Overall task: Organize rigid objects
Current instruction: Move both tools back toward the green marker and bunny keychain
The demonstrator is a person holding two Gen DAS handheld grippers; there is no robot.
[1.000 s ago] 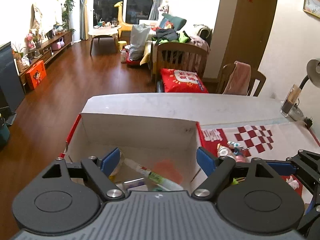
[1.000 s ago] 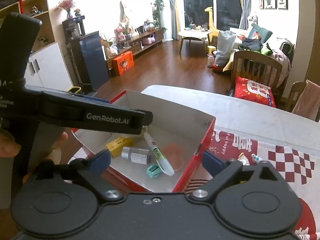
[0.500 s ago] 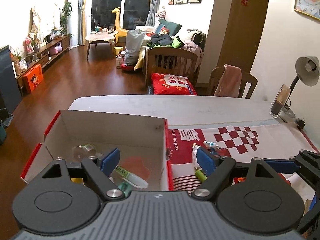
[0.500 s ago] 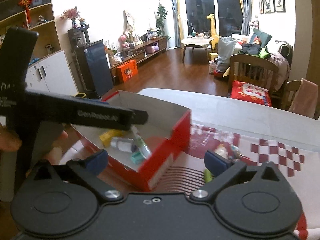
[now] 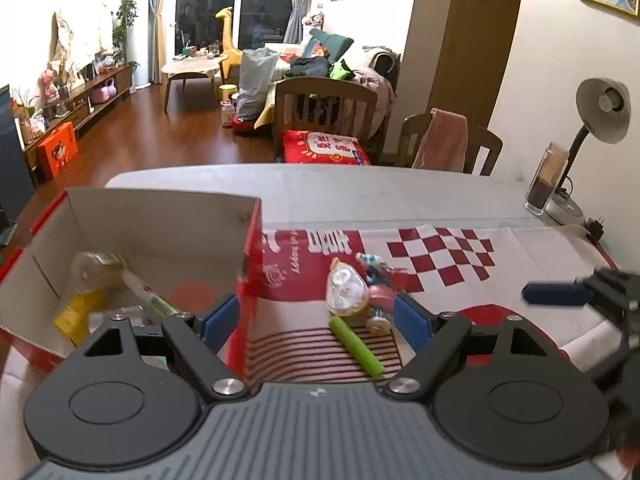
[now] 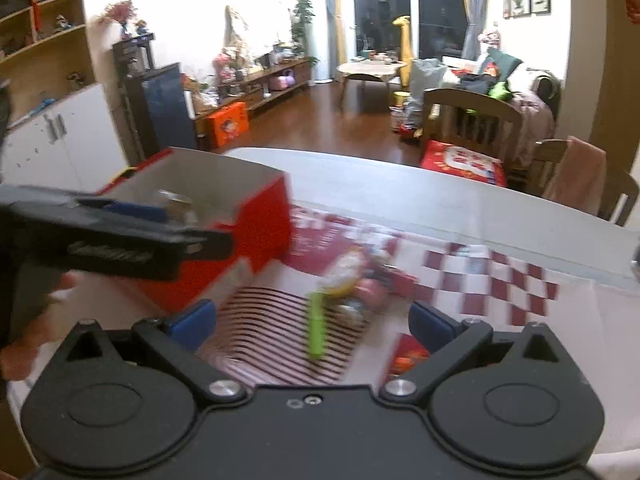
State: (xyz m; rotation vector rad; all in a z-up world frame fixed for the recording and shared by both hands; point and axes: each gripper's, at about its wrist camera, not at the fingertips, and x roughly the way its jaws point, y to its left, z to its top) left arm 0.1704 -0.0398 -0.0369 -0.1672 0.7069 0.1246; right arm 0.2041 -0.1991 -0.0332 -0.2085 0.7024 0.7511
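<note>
My jaws stand wide apart and hold nothing on both the left gripper point(image 5: 316, 320) and the right gripper point(image 6: 312, 320), above a green stick point(image 5: 356, 345) lying on the cloth point(image 5: 460, 292), with small toys point(image 5: 360, 292) just beyond it and the red box point(image 5: 248, 264) by the table's left edge.

Home living room — sofa point(image 5: 320, 56); coffee table point(image 5: 192, 68)
</note>
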